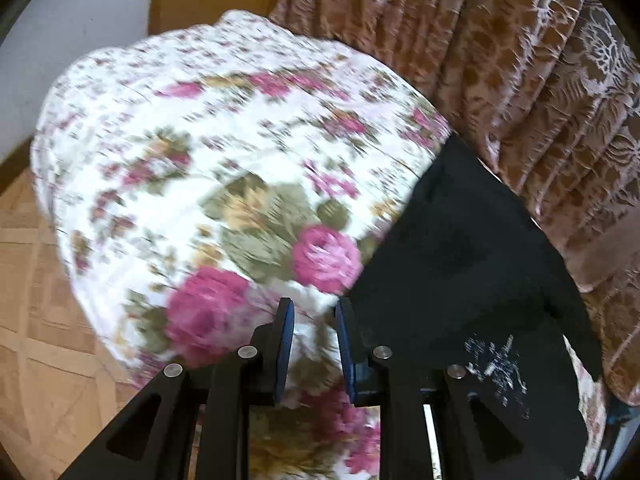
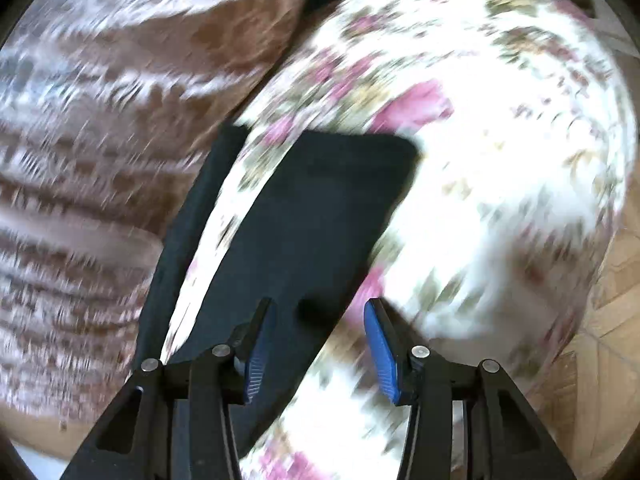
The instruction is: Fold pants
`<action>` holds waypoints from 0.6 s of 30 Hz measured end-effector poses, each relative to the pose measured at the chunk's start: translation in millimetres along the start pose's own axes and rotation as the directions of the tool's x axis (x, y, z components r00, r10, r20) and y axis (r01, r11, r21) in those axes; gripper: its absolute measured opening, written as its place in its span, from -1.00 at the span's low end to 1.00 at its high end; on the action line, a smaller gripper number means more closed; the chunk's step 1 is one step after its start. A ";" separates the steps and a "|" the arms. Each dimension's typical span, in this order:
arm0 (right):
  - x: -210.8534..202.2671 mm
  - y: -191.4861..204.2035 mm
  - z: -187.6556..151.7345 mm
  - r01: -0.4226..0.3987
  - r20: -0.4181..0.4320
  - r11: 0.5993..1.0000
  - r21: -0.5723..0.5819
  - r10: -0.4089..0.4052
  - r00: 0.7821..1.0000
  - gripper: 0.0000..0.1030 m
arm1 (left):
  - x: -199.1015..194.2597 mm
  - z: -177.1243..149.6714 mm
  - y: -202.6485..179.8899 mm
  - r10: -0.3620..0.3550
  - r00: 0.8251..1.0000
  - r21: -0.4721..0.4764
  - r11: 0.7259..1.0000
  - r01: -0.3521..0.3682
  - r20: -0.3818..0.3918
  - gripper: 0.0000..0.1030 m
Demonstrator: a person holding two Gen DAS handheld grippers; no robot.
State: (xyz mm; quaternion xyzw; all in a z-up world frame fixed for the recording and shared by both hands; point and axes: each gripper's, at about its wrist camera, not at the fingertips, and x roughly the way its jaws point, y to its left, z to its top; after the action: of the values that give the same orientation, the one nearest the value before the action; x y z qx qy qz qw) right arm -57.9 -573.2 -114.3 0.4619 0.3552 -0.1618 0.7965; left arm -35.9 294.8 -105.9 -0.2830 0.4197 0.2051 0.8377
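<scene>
Black pants (image 1: pixel 460 248) lie flat on a table covered by a rose-print cloth (image 1: pixel 200 140), at its curtain-side edge; a pale print (image 1: pixel 496 368) shows on them near my left gripper. My left gripper (image 1: pixel 314 304) hangs over the cloth just left of the pants' edge, jaws a little apart with nothing between them. In the right wrist view the pants (image 2: pixel 320 208) form a folded dark panel, and a second dark strip (image 2: pixel 192 208) runs along the table edge. My right gripper (image 2: pixel 319 304) stands open above the panel's near end, holding nothing. Both views are blurred.
A brown patterned curtain (image 1: pixel 520 60) hangs close behind the table, seen also in the right wrist view as the curtain (image 2: pixel 100 100). Wooden parquet floor (image 1: pixel 32 280) lies beyond the table's rounded edge. Bare floral cloth (image 2: pixel 500 160) spreads beside the pants.
</scene>
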 end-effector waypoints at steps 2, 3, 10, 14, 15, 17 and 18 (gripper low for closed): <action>7.3 -3.8 16.9 0.019 0.017 1.000 0.016 -0.020 1.000 -0.10 | -8.8 2.7 -1.1 0.009 1.000 0.004 1.000 -0.009 0.030 -0.59; 11.2 -3.7 23.4 0.031 0.021 0.999 0.018 -0.032 0.999 -0.10 | -13.6 3.7 -3.7 0.011 0.999 0.013 1.000 -0.011 0.048 -0.59; 37.4 6.5 53.0 0.113 0.023 0.994 0.004 -0.114 0.993 -0.77 | -27.3 -1.3 -53.5 -0.067 0.994 0.171 0.984 0.051 0.086 -0.58; 18.8 15.2 51.7 0.211 0.095 0.973 -0.094 -0.202 0.975 -0.80 | -14.3 -15.8 -90.0 -0.118 0.993 0.293 0.950 0.105 0.027 -0.58; 22.5 13.5 50.1 0.240 0.081 0.964 -0.112 -0.232 0.969 -0.80 | -8.2 -19.4 -95.8 -0.115 0.993 0.310 0.945 0.107 0.008 -0.58; 30.8 8.9 46.9 0.269 0.058 0.954 -0.134 -0.264 0.963 -0.80 | 8.7 -26.1 -104.3 -0.081 0.996 0.342 0.935 0.092 -0.045 -0.58; 31.1 7.5 46.7 0.268 0.059 0.954 -0.135 -0.262 0.963 -0.80 | 19.9 -29.4 -106.5 -0.053 0.996 0.347 0.935 0.074 -0.071 -0.58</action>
State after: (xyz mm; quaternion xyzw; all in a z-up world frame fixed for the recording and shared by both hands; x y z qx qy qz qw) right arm -12.4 -606.8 -117.0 0.3488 0.4085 -0.2507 0.8054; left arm 19.9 197.4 -104.4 -0.1494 0.4652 0.0918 0.8677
